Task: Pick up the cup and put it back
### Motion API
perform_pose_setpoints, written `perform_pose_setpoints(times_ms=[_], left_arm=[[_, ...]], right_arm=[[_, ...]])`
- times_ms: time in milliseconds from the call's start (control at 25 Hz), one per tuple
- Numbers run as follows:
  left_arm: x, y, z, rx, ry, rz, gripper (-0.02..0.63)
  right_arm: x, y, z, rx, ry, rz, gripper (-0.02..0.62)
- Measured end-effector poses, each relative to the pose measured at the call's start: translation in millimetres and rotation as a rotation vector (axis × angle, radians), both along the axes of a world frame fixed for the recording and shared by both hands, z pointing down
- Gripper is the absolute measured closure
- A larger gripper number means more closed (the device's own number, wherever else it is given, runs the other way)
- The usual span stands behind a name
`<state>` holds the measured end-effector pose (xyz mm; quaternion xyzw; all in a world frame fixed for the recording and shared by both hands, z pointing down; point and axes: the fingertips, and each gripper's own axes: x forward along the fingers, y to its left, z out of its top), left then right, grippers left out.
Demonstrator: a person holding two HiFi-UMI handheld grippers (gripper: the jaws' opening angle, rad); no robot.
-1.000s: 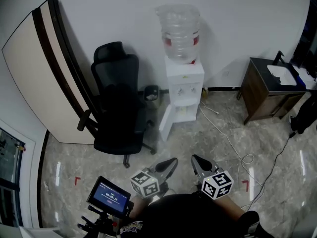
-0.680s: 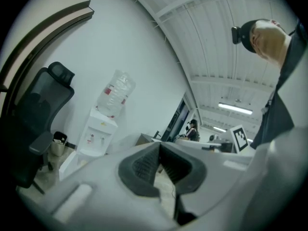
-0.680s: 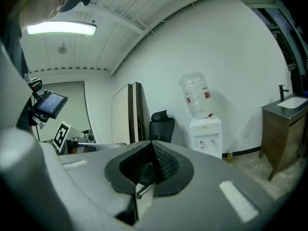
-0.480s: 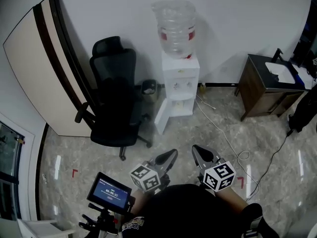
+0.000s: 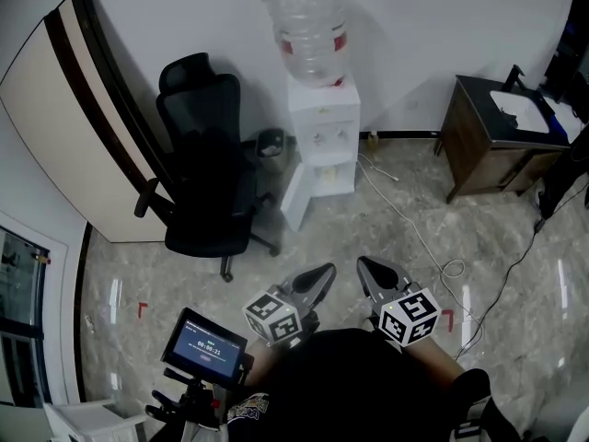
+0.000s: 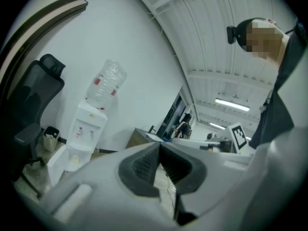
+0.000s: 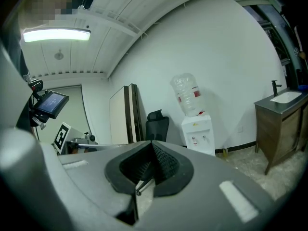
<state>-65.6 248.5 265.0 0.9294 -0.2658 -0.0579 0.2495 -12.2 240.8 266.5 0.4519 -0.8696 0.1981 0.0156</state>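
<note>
Left gripper [image 5: 322, 273]: my jaws closed tip to tip, nothing between them.
Right gripper [image 5: 366, 267]: jaws likewise closed, empty.
Both are held close to my body, which cuts off their rear ends.
Cup: not made out in any view.
Dispenser [image 5: 322, 127]: lower door open, contents too small to tell.
Chair [image 5: 207, 182]: just left of it.
</note>
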Motion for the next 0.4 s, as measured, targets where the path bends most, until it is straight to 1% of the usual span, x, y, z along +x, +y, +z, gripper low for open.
perform_pose_setpoints(times_ms=[200,400], left_arm=[[2.5,1.2,-4.1,0.012,-0.005,0.001,0.604],[-2.4,-3.1,-4.5,0.01,-0.001,0.003,0.603]], right_arm=[[1.2,0.1,-2.1,0.007,0.002,-0.006,0.589],[-4.2,-3.3,-2.2,0.011,0.003,-0.01,0.589]])
